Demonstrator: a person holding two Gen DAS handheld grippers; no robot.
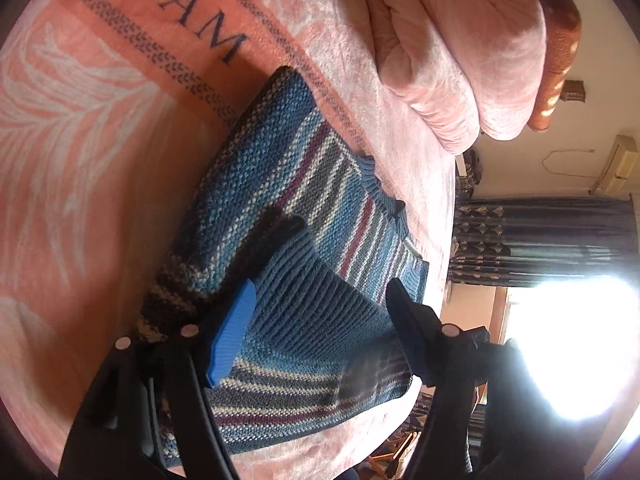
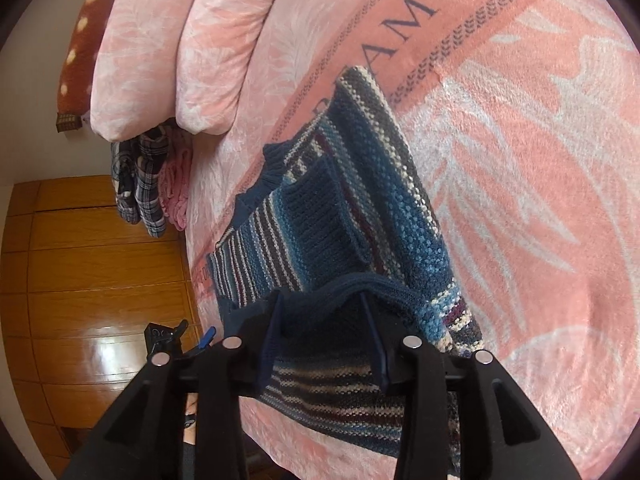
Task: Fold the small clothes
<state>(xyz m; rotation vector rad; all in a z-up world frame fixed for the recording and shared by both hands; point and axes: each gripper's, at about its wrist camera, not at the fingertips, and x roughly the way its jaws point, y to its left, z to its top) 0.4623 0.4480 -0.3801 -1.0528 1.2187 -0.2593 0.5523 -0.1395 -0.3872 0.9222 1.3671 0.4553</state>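
Small striped knit sweater is laid on a pink blanket covering the bed, approx. mid-bed, below the dark "DREAM" lettering woven into a salmon band. Stripes in blue, grey, white and maroon are seen; ribbed dark-blue collar is turned toward the bed edge. One sleeve w/ ribbed cuff is folded across the sweater body.

Left tool is held open over the sweater's lower part; jaws wide apart, blue pad visible on one finger, other finger dark against window glare. No fabric is seen pinched between them; ribbed cuff lies in the gap underneath.

Right tool is seen from its own cam w/ a bunched dark-blue knit edge of the sweater sitting between its fingers, fabric humped up at the tips. Jaws stand partly apart w/ knit filling the gap; fabric appears gripped. In the right wrist view, part of the left tool is glimpsed beyond the bed edge at lower left.

Bkgd: pink folded quilt is piled at the bed head, brown spotted pillow behind it. Plaid cloth hangs off the bed side near the quilt. Wooden floor is visible beside the bed in the right view. Dark patterned curtain and a bright window are seen in the left view; window is blown out, no detail.
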